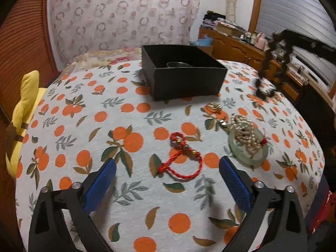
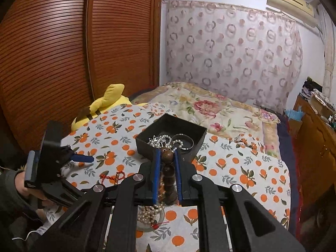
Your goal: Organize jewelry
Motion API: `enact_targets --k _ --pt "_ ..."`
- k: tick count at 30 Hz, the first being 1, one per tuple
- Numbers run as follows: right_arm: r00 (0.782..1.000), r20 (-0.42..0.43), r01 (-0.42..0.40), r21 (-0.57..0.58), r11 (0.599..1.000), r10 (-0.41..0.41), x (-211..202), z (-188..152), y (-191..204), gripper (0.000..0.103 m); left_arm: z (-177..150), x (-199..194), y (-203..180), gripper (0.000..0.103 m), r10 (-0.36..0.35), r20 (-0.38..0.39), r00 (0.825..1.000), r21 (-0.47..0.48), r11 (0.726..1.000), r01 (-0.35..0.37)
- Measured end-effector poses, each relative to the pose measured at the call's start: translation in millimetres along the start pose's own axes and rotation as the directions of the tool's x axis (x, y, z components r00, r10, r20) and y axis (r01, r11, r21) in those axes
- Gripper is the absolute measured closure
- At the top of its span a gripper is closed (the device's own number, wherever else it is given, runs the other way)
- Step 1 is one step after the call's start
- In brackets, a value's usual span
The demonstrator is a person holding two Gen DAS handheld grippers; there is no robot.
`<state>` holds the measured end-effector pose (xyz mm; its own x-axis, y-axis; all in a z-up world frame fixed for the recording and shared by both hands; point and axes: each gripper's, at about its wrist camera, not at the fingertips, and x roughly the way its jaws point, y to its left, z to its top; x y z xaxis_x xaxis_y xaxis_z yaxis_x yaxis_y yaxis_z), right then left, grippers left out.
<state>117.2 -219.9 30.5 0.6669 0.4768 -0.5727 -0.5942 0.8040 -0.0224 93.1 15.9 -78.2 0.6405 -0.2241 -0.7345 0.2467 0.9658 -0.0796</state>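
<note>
Right gripper (image 2: 166,157) clamping dark wooden bead bracelet (image 2: 168,174), left gripper (image 1: 168,163) wide, no legible writing

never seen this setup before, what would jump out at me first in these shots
The right gripper is shut on a string of dark wooden beads, held up in front of the open black box, which already holds pearls and a bangle. On the orange-print cloth a red cord bracelet lies just ahead of the wide-open left gripper, and a pearl strand is heaped on a pale green ring to its right.
</note>
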Motion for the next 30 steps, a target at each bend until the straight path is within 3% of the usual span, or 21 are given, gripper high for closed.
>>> enact_targets --k 8,13,14,22,30 --pt "1.000 -0.026 0.001 0.019 1.000 -0.001 12 -11 -4 0.088 -1 7 4 0.068 -0.008 -0.040 0.999 -0.004 1.000 0.008" --pt "0.999 -0.037 -0.001 0.015 1.000 0.001 16 -15 -2 0.088 -1 8 -2 0.080 0.043 -0.039 0.998 0.049 0.998 -0.041" --pt "0.999 -0.040 0.000 0.014 1.000 0.001 18 -16 -2 0.088 -1 9 -3 0.096 0.043 -0.040 0.998 0.060 0.997 -0.040" --pt "0.999 -0.046 0.001 0.018 1.000 0.000 21 -17 -3 0.088 2 -3 -10 0.097 0.046 0.007 0.999 0.077 0.996 -0.047" --pt "1.000 -0.025 -0.006 0.008 1.000 0.006 23 -7 0 0.088 31 -22 -12 0.097 0.032 0.085 0.996 0.054 0.998 -0.036"
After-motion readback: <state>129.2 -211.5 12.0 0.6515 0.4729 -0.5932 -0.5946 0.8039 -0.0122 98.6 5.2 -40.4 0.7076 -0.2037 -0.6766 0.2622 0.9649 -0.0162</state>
